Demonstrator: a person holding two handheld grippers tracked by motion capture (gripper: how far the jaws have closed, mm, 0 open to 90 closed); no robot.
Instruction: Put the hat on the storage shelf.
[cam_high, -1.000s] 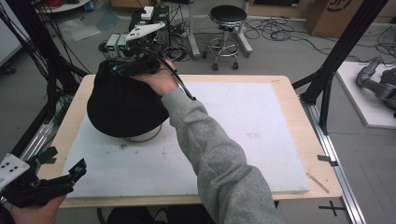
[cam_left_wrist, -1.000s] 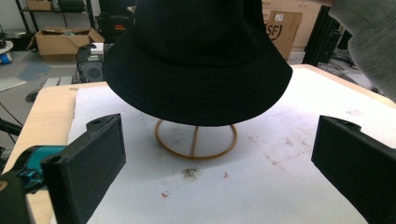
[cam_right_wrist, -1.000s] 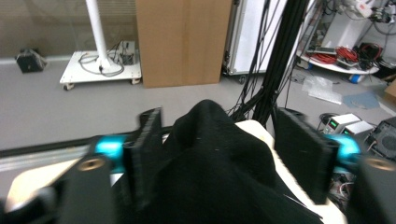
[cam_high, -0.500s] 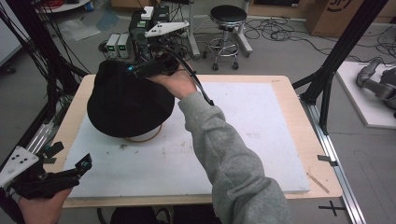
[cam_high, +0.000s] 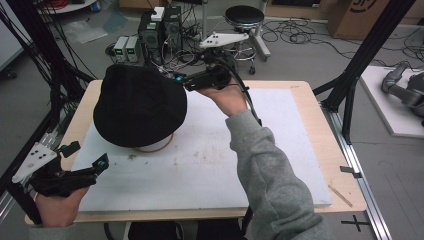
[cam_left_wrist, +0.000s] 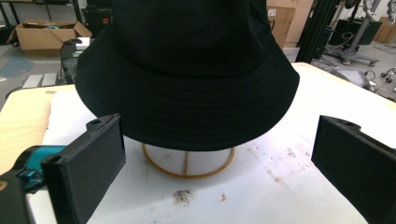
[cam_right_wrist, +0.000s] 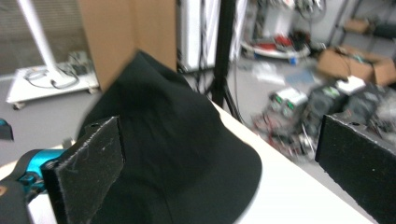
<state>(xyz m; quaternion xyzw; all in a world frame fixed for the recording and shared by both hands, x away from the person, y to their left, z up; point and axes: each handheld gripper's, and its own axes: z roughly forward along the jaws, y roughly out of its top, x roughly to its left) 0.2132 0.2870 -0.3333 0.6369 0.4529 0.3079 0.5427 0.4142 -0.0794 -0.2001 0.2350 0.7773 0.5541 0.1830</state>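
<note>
Right claw (cam_high: 181, 80) sits just off the far right edge of the black bucket hat (cam_high: 140, 105), jaws spread wide and nothing between them; they have just been opening. Right gripper view: both black pads (cam_right_wrist: 91, 165) stand well apart, the hat's (cam_right_wrist: 163, 163) crown and brim lie ahead and below, not pinched by either pad. The person's right hand (cam_high: 227, 97) and grey sleeve (cam_high: 275, 180) reach across the white mat (cam_high: 225, 165) from the near side to that claw; a black cable trails from it along the sleeve. Left claw (cam_high: 102, 165) is held low near the front left corner of the tabletop (cam_high: 320, 125), jaws likewise wide apart and empty, pointing toward the hat but well clear of it. Left gripper view: hat (cam_left_wrist: 187, 74) is straight ahead between the two pads (cam_left_wrist: 93, 168), brim hanging level all round. Hat rests on a stand with a tan ring base (cam_left_wrist: 187, 165), the ring flat on the mat and partly hidden under the brim; an upright post shows inside the ring. In the high view the hat sits on the left half of the mat, toward the far side, with the ring (cam_high: 157, 146) peeking out at its near edge. Some dark smudges mark the mat near the ring.
</note>
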